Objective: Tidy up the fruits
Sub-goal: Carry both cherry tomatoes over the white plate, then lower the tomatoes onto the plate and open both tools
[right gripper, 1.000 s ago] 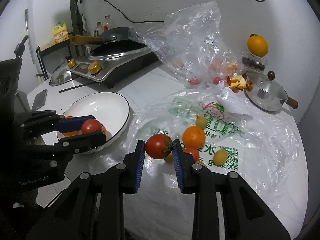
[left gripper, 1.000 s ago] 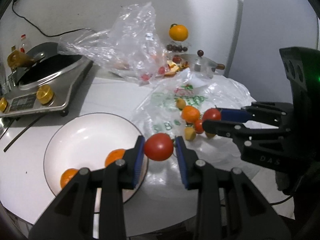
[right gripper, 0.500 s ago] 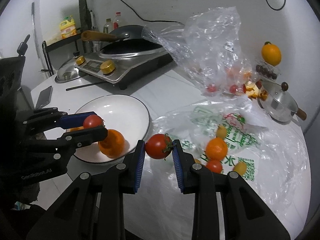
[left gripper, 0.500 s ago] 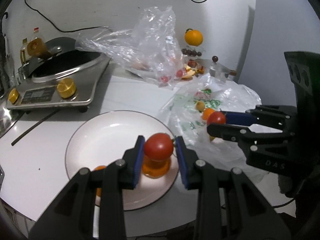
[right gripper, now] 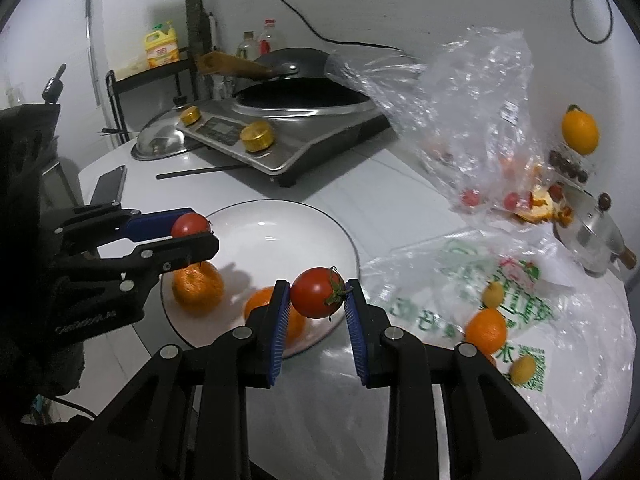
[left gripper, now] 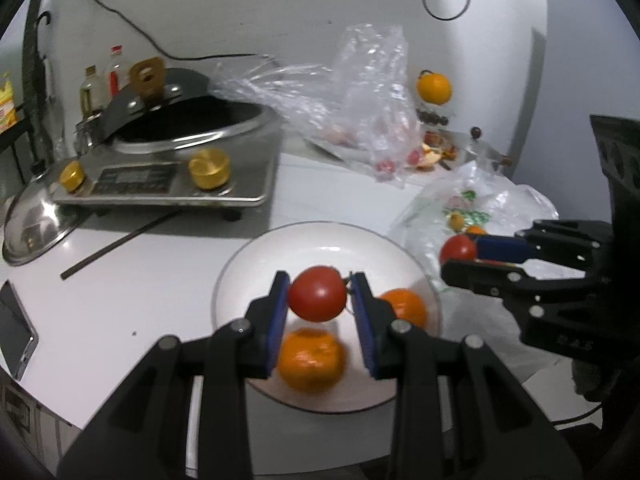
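My left gripper [left gripper: 318,294] is shut on a red tomato [left gripper: 318,299] and hangs over the white plate [left gripper: 256,256], above two oranges [left gripper: 312,360] lying in it. My right gripper [right gripper: 316,294] is shut on a second red tomato [right gripper: 316,292] with a green stalk, above the plate's [right gripper: 280,220] near right rim. Each view shows the other gripper from the side: the right gripper [left gripper: 460,254] over the plate's right edge, the left gripper [right gripper: 196,234] over its left side. More oranges [right gripper: 486,330] and small yellow fruits [right gripper: 494,294] lie on a flat printed plastic bag [right gripper: 520,304].
An induction cooker with a black wok [left gripper: 180,148] stands behind the plate, a steel lid [left gripper: 36,224] and a chopstick [left gripper: 116,244] beside it. A phone [left gripper: 14,332] lies at the table's left edge. A crumpled clear bag [right gripper: 460,120], a small steel pot [right gripper: 596,240] and a lemon [right gripper: 580,130] are at the back right.
Both grippers have carried their tomatoes leftward, away from the printed bag and onto the plate area. The plate and its oranges now sit under the left gripper.
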The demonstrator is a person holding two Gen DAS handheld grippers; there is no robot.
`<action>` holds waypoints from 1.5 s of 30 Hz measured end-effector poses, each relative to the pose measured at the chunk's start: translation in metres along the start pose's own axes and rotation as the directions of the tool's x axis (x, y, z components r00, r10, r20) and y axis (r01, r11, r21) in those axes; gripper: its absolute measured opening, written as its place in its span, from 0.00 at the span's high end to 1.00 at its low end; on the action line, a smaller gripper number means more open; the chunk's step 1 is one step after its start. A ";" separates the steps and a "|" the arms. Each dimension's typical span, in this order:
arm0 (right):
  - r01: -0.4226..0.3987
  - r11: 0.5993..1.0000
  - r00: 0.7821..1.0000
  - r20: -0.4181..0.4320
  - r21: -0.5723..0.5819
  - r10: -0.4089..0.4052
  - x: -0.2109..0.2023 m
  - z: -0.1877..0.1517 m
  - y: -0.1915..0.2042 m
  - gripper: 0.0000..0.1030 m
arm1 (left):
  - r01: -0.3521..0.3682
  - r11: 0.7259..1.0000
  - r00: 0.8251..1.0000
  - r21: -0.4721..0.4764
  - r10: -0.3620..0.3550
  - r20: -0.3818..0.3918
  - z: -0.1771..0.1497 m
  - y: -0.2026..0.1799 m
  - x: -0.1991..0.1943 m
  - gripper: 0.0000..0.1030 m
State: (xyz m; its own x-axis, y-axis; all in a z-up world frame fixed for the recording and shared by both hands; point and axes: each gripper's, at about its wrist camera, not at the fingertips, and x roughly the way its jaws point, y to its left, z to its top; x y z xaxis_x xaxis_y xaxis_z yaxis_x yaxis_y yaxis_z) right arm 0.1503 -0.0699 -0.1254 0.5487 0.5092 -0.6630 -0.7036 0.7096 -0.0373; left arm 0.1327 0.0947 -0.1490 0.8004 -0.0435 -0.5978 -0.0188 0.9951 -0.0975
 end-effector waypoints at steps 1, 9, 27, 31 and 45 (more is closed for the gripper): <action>-0.004 1.000 1.000 -0.002 -0.005 0.004 0.002 0.001 0.003 0.71 | -0.005 1.000 1.000 -0.005 0.005 -0.001 0.000 0.004 0.001 0.69; -0.030 0.999 0.999 -0.012 -0.027 0.030 0.013 0.008 0.016 0.71 | -0.035 0.999 0.999 -0.027 0.034 -0.023 -0.005 0.024 0.011 0.69; -0.077 0.996 0.996 -0.056 -0.044 0.074 0.050 0.022 0.033 0.71 | -0.015 0.999 0.995 -0.041 0.011 -0.096 -0.013 0.041 0.036 0.68; -0.079 0.996 0.995 -0.063 -0.044 0.076 0.055 0.023 0.036 0.71 | -0.002 0.999 0.995 -0.046 -0.002 -0.101 -0.013 0.043 0.036 0.68; -0.088 0.995 0.994 -0.072 -0.053 0.084 0.068 0.032 0.042 0.71 | 0.001 0.999 0.998 -0.054 -0.004 -0.057 -0.004 0.052 0.023 0.65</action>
State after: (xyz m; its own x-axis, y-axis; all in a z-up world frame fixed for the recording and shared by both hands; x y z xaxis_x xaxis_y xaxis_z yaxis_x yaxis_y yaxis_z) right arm 0.1726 0.0107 -0.1481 0.4538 0.5307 -0.7158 -0.7719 0.6354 -0.0183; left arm 0.1474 0.1447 -0.1713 0.7652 -0.0523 -0.6417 -0.0507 0.9887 -0.1411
